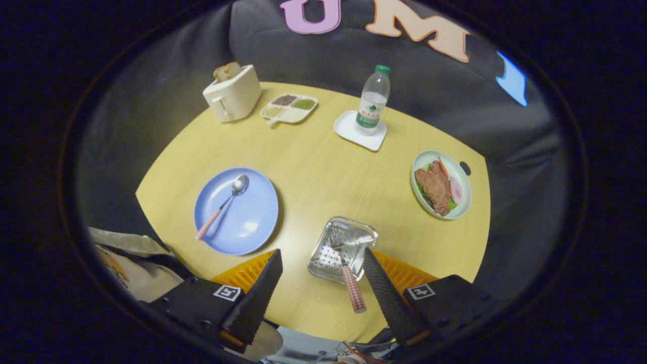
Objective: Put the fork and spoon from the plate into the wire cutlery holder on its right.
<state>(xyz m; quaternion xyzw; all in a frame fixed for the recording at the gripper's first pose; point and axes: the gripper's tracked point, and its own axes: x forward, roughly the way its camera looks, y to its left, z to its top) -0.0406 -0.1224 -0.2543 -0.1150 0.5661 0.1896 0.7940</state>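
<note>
Fork (349, 275) in holder (341, 247) — between parted fingers (260, 293).

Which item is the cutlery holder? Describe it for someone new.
On the yellow table, look right of the blue plate, just ahead of the open claw. The cutlery holder is the shiny perforated metal basket with a fork leaning out.

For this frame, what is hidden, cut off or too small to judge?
- Gripper view: the gripper is open; its body is cut off by the image rim.
- Red-checked-handled fork: tines blend into the perforated metal cutlery holder.
- White three-section dish: contents too small to identify.
- Clear water bottle: label unreadable.
</note>
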